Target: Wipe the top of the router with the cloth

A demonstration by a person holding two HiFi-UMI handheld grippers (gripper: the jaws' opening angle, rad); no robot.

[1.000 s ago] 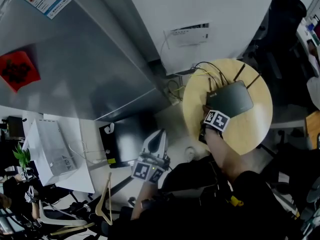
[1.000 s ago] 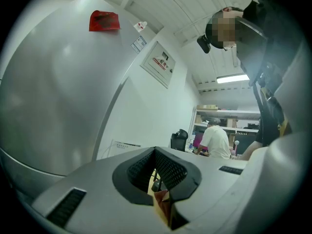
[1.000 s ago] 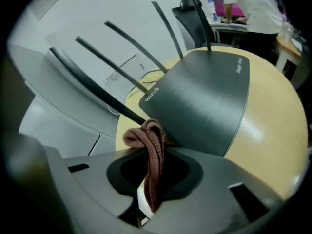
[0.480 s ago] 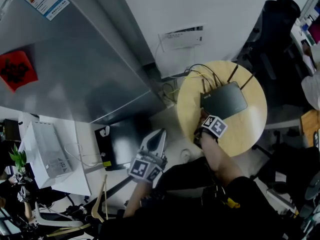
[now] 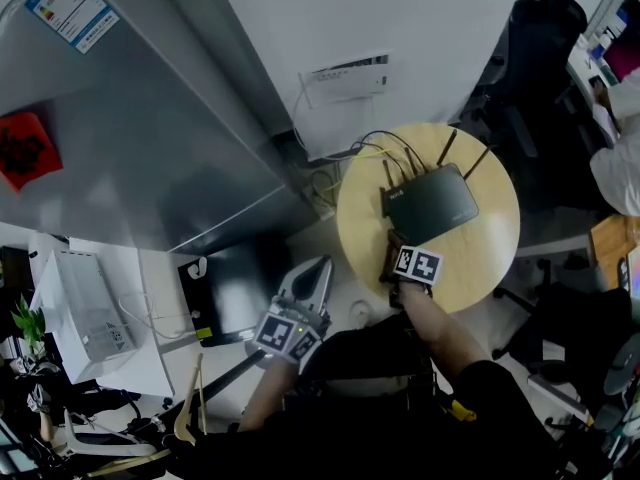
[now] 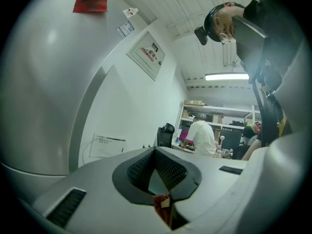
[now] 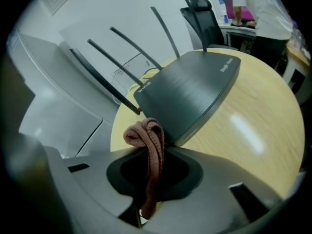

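The right tongs (image 7: 154, 156) pinch a folded brown cloth (image 7: 146, 133), its bunched end at the near edge of the dark router (image 7: 190, 89). The router lies flat on the round wooden worktop (image 7: 253, 130). The left tongs (image 6: 156, 152) are pressed together, well apart from the worktop.

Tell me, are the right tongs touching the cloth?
Touching. The right gripper view shows the cloth pinched between the shut right tongs.
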